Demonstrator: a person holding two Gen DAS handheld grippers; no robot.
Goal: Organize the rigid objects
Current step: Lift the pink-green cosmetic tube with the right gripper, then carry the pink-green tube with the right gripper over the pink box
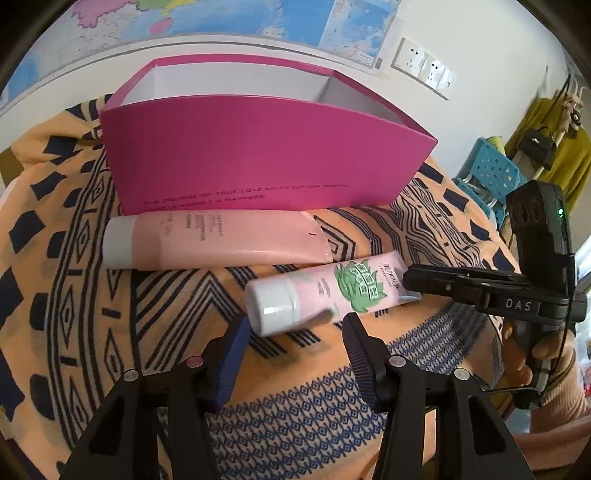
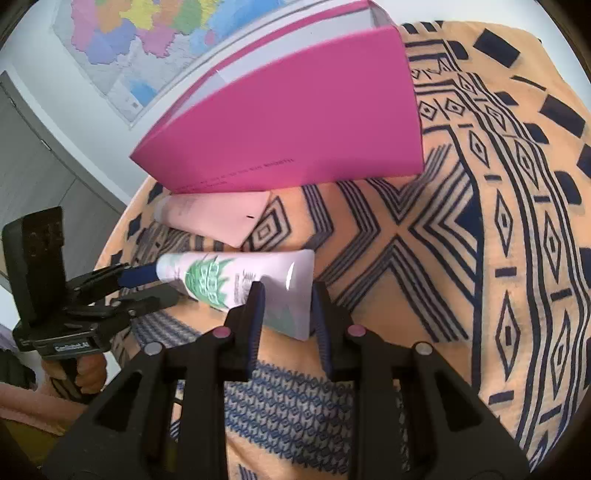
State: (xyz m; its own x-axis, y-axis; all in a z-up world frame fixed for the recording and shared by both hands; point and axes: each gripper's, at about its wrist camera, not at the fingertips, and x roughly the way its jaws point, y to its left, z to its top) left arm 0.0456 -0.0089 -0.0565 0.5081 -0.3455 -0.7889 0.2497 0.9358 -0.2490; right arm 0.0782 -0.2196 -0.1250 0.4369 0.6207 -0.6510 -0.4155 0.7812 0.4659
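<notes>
Your tabletop (image 1: 74, 280) was covered by an orange cloth printed with dark blue diamonds, chevrons and bars, lying a little rumpled under everything. At twelve o'clock in the left wrist view stood the open pink box (image 1: 258, 155), white inside, with a line of small print low on its front wall. Just in front of it, touching its base, lay the pale pink tube (image 1: 221, 240) on its side, cap toward nine o'clock. Nearer you lay the white tube with the green leaf print (image 1: 325, 291). Your right claw (image 2: 288, 314) was clamped on that tube's flat crimped end, while your left claw (image 1: 295, 343) stood apart, its pads either side of the white cap without pressing it. Behind the tabletop a coloured map (image 1: 229, 18) hung on the white wall, with a row of white sockets (image 1: 424, 66) at one o'clock. At three o'clock a blue perforated chair (image 1: 487, 166) and a mustard garment (image 1: 561, 147) with a black bag stood by the wall.
</notes>
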